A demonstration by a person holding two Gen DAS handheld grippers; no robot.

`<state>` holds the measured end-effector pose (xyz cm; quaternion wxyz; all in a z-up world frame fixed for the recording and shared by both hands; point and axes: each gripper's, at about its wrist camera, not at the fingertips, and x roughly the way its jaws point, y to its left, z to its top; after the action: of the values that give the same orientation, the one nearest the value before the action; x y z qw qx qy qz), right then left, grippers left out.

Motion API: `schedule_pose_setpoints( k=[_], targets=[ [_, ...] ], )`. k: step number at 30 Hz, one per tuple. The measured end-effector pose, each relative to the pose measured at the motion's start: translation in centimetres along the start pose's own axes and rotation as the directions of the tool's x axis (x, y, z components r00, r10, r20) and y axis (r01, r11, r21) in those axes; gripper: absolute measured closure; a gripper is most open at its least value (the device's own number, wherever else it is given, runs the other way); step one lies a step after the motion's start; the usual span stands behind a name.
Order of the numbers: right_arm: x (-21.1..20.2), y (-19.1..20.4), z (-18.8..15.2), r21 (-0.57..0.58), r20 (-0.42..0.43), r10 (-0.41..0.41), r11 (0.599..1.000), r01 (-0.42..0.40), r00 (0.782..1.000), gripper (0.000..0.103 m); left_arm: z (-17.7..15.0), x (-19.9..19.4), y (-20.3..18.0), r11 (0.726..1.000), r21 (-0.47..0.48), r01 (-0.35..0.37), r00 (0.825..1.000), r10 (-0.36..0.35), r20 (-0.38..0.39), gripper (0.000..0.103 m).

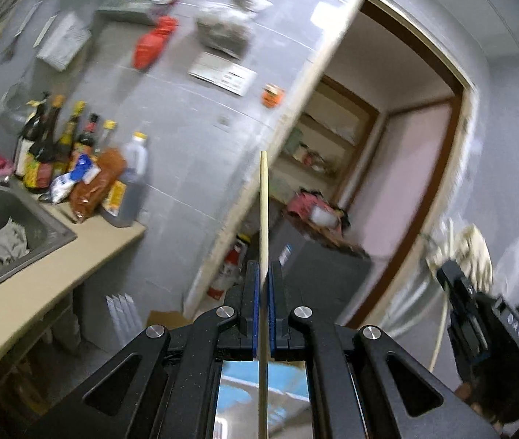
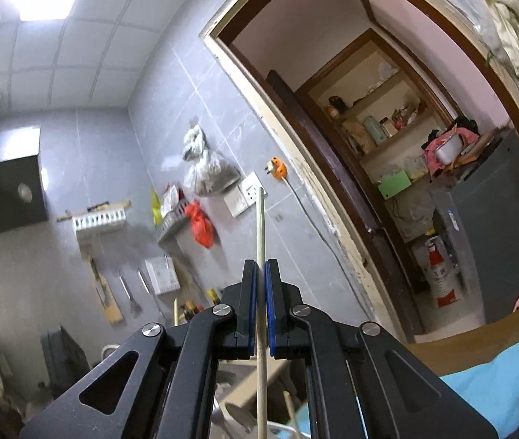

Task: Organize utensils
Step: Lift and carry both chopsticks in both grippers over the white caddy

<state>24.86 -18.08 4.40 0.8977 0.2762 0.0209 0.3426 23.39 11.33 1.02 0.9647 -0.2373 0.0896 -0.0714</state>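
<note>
My left gripper point(image 1: 263, 269) is shut on a thin pale wooden chopstick point(image 1: 263, 212) that runs up between the blue pads and ends in mid-air in front of the grey tiled wall. At the right edge of the left wrist view the right gripper point(image 1: 453, 285) shows, held up in the air. In the right wrist view my right gripper point(image 2: 261, 267) is shut on a second pale chopstick point(image 2: 260, 226), which points up toward the wall sockets. Both grippers are raised well above the counter.
A steel sink point(image 1: 14, 216) with a cloth in it sits in the beige counter point(image 1: 58, 256) at lower left, with sauce bottles point(image 1: 51, 150) behind it. An open doorway point(image 1: 387, 168) leads to shelves, a grey cabinet point(image 1: 318, 263) and a fire extinguisher point(image 2: 439, 274). Wall racks point(image 2: 100, 217) hold utensils.
</note>
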Motion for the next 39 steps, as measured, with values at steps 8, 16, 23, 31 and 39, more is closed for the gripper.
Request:
schedule_pose_setpoints(
  k=[8,16,23,31,39],
  targets=[
    [1.5,0.7,-2.5,-0.038,0.014,-0.005,0.999,0.005,1.000,0.100,1.0,0.6,5.1,0.996,-0.079,-0.034,0.997,0.039,0.065,0.101],
    [2.3,0.2,-4.8,-0.064,0.003,0.025,0.998,-0.024,1.000,0.100,-1.3,1.1,5.7,0.997,-0.052,-0.055,0.995,0.059,0.083,0.101],
    [2.8,-0.1,-7.0,-0.083,-0.016,0.013,0.996,-0.014,1.000,0.100,-3.2,1.4,4.7,0.996,0.047,-0.070,0.991,0.064,0.117,0.101],
    [2.8,0.1,-8.2,-0.130,-0.018,-0.011,0.991,0.009,1.000,0.100,-4.5,1.7,4.6,0.994,0.082,-0.077,0.991,0.067,0.118,0.101],
    [2.6,0.1,-8.7,-0.145,-0.038,-0.033,0.989,0.027,0.999,0.099,-4.9,1.7,4.4,0.989,0.126,-0.075,0.995,0.066,0.074,0.101]
  ],
)
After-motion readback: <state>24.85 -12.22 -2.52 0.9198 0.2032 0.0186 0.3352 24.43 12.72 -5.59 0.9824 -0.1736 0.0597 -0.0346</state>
